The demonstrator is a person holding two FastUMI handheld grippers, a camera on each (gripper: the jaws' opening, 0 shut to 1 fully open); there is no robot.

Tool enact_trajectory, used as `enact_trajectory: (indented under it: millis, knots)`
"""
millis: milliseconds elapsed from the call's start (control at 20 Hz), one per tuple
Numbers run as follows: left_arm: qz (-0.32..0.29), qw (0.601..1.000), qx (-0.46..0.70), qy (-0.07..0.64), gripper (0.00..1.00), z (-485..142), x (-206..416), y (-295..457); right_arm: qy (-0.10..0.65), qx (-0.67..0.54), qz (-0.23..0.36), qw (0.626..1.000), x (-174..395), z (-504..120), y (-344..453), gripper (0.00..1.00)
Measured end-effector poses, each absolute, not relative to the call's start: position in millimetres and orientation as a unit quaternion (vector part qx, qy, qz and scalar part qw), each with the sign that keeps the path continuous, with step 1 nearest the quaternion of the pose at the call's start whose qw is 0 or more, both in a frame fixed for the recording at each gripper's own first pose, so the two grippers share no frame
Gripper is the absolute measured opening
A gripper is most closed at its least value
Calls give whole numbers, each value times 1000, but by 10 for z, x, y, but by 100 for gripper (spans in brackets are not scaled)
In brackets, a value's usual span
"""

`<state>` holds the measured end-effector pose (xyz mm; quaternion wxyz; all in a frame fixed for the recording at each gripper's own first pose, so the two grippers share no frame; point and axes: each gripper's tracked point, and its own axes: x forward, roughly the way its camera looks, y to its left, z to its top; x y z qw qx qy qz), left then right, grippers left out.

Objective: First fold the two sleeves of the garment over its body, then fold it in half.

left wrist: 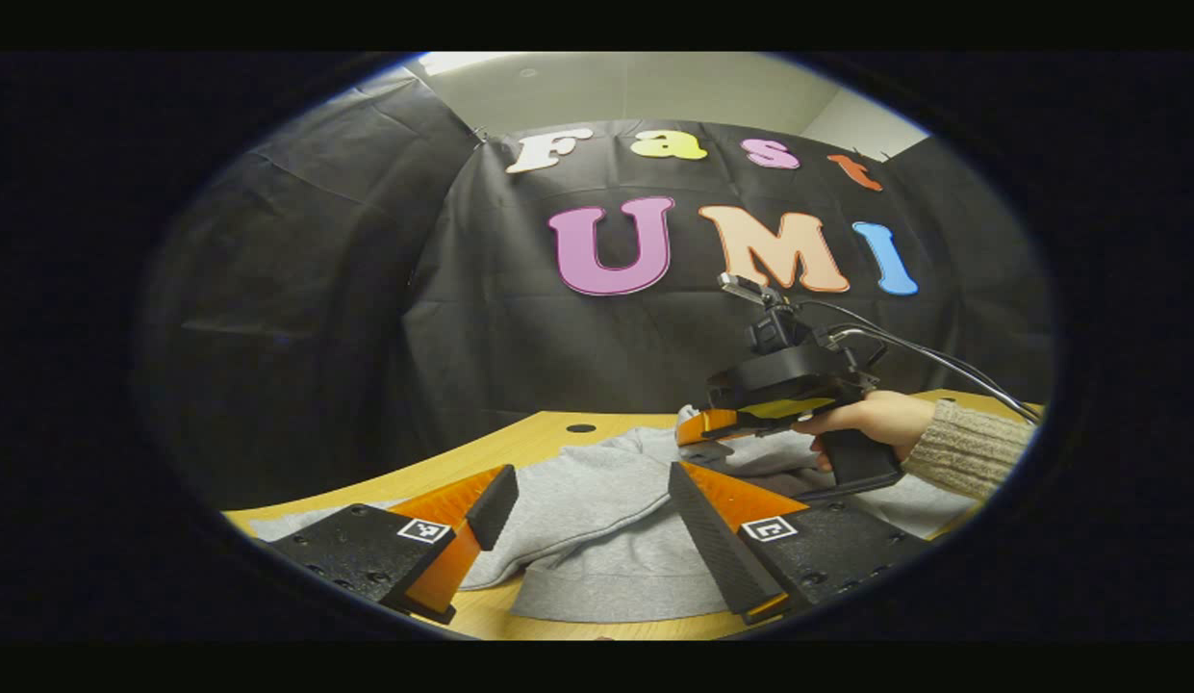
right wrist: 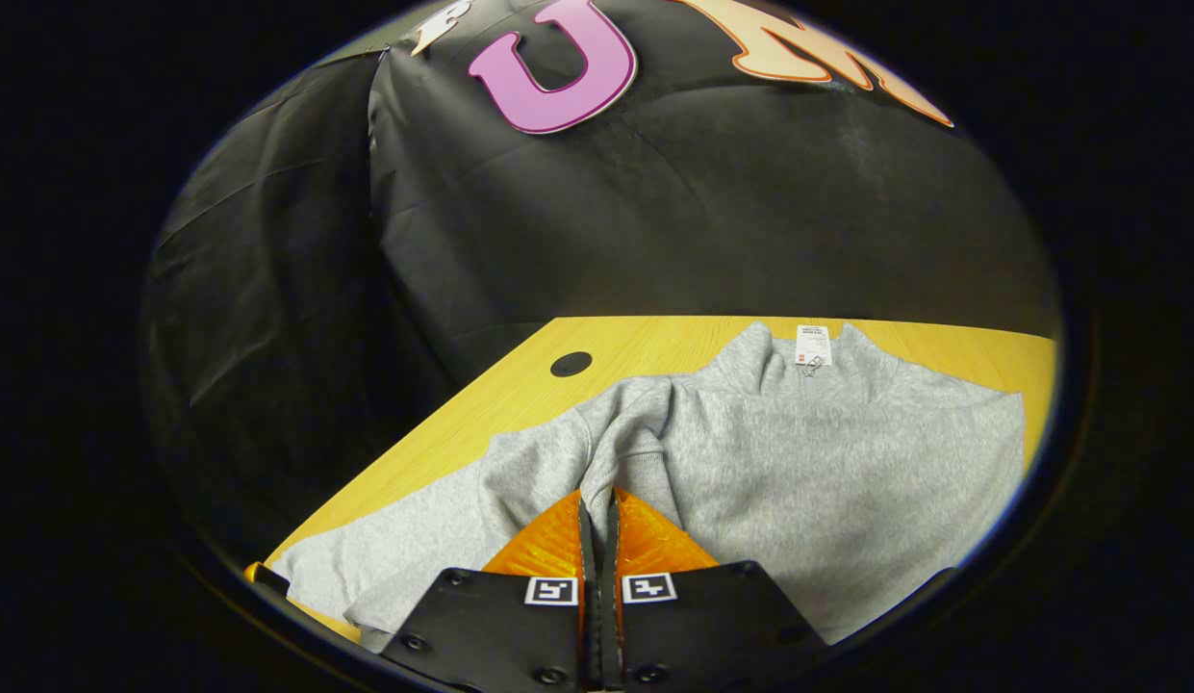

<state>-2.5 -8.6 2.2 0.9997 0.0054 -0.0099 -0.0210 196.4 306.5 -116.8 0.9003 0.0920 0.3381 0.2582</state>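
On the wooden table [right wrist: 654,351], we see a grey sweatshirt [right wrist: 827,452] lying flat, its collar [right wrist: 799,361] toward the black cloth wall and a white label [right wrist: 813,344] showing inside the neck. In the right gripper view, we find the right gripper [right wrist: 597,500] with its two fingers drawn together on a fold of the sweatshirt's sleeve [right wrist: 621,438]; the cloth bunches into a ridge that rises from between the tips and runs up toward the collar. Left of that ridge, more grey fabric spreads out to the table's near edge. A round dark hole [right wrist: 571,364] sits in the tabletop, left of the collar and apart from the garment.

In the left gripper view, we see the left gripper [left wrist: 592,500] poised above the sweatshirt's ribbed hem [left wrist: 616,602], its fingers spread wide with nothing between them but the grey cloth lying below. Beyond the sweatshirt's middle in the same view, a hand [left wrist: 871,419] in a knitted sleeve [left wrist: 972,448] holds the right gripper by its handle, cables trailing off from its top toward the right. That gripper's tips sit down at the fabric, where a small peak of grey cloth stands up beside them. The tabletop hole shows here too, past the garment's far edge and near the wall.
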Motion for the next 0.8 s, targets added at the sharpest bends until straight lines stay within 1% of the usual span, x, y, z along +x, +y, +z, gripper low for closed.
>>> enact_trajectory:
  millis: [100,150,250,300,400,500,650,800]
  knots:
    - [-21,1000,5,-10,94,20,-26,-91,339,106,282,891,1876,-1083,3143,13]
    - [-21,1000,6,-10,94,18,-28,-92,340,119,299,884,1820,-1048,3211,15]
    - [-21,1000,5,-10,94,24,-21,-91,337,121,321,877,1688,-935,3259,56]
    - [-21,1000,5,-10,94,27,-20,-89,329,103,322,882,1662,-911,3242,76]
    - [-21,1000,5,-10,94,27,-22,-95,295,59,317,900,1686,-805,3124,97]
    - [-31,999,5,-10,94,25,-21,-132,268,42,310,911,1626,-635,2944,98]
    - [-47,999,5,-12,94,24,-28,-189,239,68,298,921,1433,-348,2568,98]
    - [-53,999,6,-10,94,20,-19,-181,198,78,271,939,1231,-125,1991,98]
